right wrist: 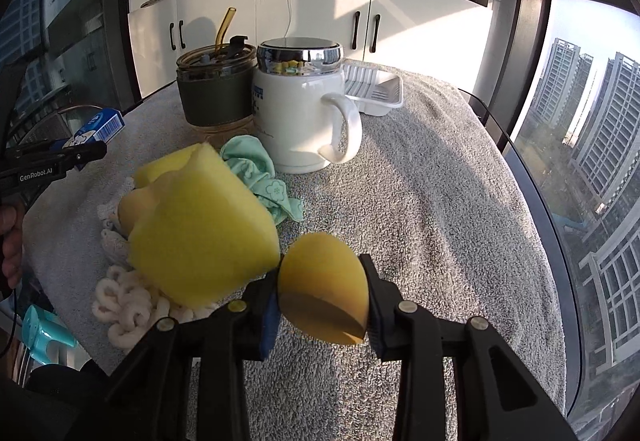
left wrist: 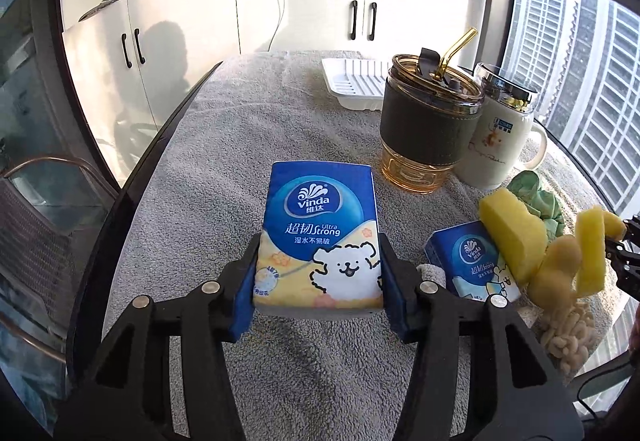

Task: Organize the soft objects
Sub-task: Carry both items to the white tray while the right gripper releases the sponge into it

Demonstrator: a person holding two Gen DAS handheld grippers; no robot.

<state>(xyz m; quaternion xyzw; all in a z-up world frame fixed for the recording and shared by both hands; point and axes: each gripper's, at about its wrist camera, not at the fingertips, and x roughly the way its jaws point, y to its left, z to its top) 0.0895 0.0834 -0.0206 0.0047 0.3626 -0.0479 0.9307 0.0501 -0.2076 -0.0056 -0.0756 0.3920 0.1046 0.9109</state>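
My left gripper point(left wrist: 318, 277) is clamped on a blue tissue pack point(left wrist: 320, 233), its pads pressing the pack's two long sides; the pack is tilted up above the grey towel point(left wrist: 224, 145), and I cannot see its underside. My right gripper point(right wrist: 322, 297) pinches a yellow sponge point(right wrist: 324, 289) by one rounded end; the rest of it bends away to the left and blocks much of what lies behind. A second tissue pack point(left wrist: 472, 261) lies on the towel, partly covered by the sponge. A green cloth point(right wrist: 260, 177) is bunched just beside the white mug point(right wrist: 300, 113), half hidden. A white knitted piece point(right wrist: 128, 301) shows under the sponge, cut off. Behind stand the amber tumbler point(left wrist: 430, 121) and a white tray point(left wrist: 352, 81).
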